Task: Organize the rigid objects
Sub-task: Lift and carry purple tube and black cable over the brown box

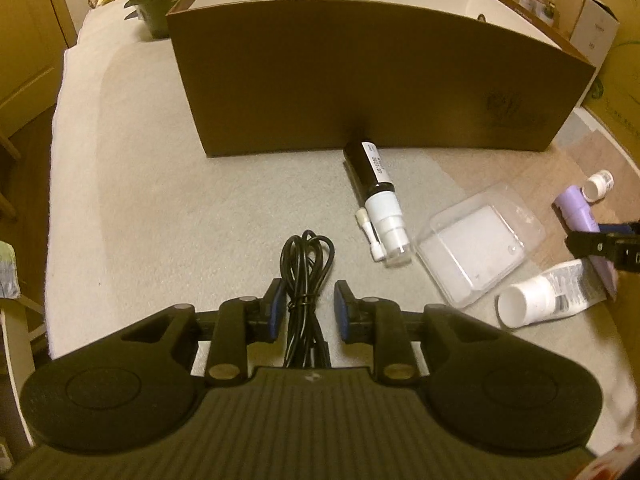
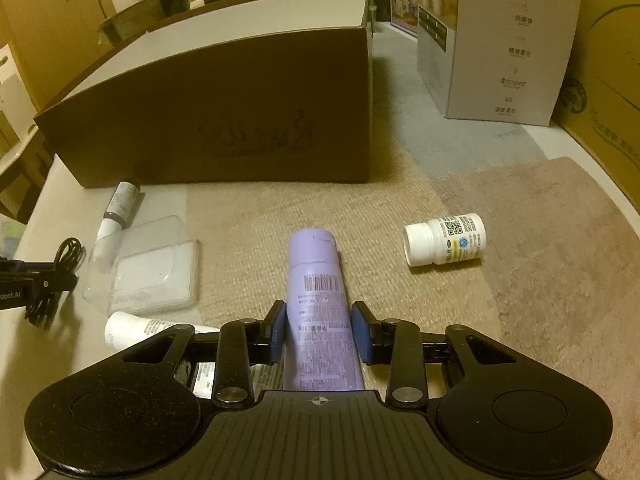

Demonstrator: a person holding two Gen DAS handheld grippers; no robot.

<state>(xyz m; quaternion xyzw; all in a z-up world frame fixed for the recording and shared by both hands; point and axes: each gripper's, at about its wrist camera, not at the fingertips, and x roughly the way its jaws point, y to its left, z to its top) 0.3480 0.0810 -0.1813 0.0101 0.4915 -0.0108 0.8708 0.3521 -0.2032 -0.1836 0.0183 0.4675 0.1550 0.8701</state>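
My left gripper point(image 1: 308, 300) is open, its blue pads either side of a coiled black cable point(image 1: 306, 276) lying on the table, with a gap on the right side. My right gripper point(image 2: 319, 320) straddles a purple tube point(image 2: 320, 304) lying on the mat; the left pad touches it, the right pad stands just off it. A black spray bottle with white nozzle point(image 1: 378, 200) lies by the brown cardboard box point(image 1: 360, 80). A clear plastic case point(image 1: 476, 248), a white tube point(image 1: 540, 300) and a small white pill bottle point(image 2: 446, 239) lie nearby.
The open cardboard box point(image 2: 224, 128) stands behind the objects. A white printed carton point(image 2: 508, 40) and a larger cardboard box point(image 2: 600, 120) stand at the right. A black bag point(image 1: 156, 8) sits at the back left. The table's left edge point(image 1: 52, 200) drops off.
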